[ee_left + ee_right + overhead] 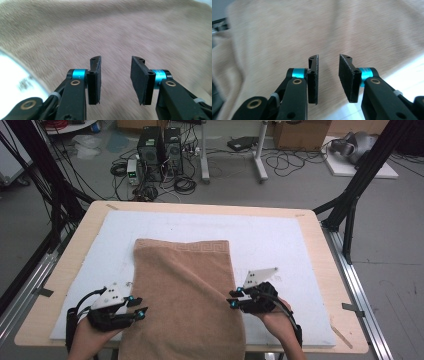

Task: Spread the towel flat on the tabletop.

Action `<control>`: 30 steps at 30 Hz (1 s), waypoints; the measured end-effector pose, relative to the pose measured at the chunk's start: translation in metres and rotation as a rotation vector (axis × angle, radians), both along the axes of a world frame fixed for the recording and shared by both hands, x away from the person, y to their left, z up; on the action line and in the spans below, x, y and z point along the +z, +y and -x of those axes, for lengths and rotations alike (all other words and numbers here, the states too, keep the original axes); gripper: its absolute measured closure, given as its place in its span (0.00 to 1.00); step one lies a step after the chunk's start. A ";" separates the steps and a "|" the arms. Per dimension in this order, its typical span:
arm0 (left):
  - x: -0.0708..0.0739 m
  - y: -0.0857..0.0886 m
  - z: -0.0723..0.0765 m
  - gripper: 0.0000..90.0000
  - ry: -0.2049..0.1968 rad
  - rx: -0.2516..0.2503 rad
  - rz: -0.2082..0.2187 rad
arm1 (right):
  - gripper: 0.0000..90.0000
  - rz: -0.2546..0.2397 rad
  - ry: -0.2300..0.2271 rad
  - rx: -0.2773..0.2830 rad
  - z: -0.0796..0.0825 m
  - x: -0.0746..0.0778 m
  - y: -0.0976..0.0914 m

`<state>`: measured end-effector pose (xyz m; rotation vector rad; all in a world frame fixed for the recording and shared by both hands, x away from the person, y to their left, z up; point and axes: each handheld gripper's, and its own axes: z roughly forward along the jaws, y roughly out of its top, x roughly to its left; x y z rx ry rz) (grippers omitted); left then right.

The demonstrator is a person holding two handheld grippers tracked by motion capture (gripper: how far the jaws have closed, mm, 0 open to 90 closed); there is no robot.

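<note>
Nubby tan terry towel (187, 295), rectangular, on white mat (280, 240).

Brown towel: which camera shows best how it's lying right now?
The high view: the brown towel shows whole, folded lengthwise on the white mat, its near end hanging over the table edge. The left and right gripper views give only blurred cloth beyond the open jaws.

A light wooden table (310, 227) is covered over most of its top by a white mat (280, 245); a brown towel (187, 290) is spread on the mat, its near end draped over the table's front edge.
</note>
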<state>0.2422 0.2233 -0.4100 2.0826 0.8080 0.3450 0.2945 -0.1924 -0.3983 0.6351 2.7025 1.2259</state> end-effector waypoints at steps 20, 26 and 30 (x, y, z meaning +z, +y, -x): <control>-0.028 0.005 -0.061 0.95 0.079 0.035 -0.083 | 0.97 0.084 0.062 -0.092 -0.074 -0.038 0.013; -0.018 0.010 -0.043 0.95 0.055 0.002 -0.072 | 0.97 0.073 0.058 -0.075 -0.058 -0.030 0.003; -0.013 0.014 -0.026 0.95 0.049 -0.027 -0.048 | 0.97 0.072 0.030 -0.059 -0.035 -0.019 -0.008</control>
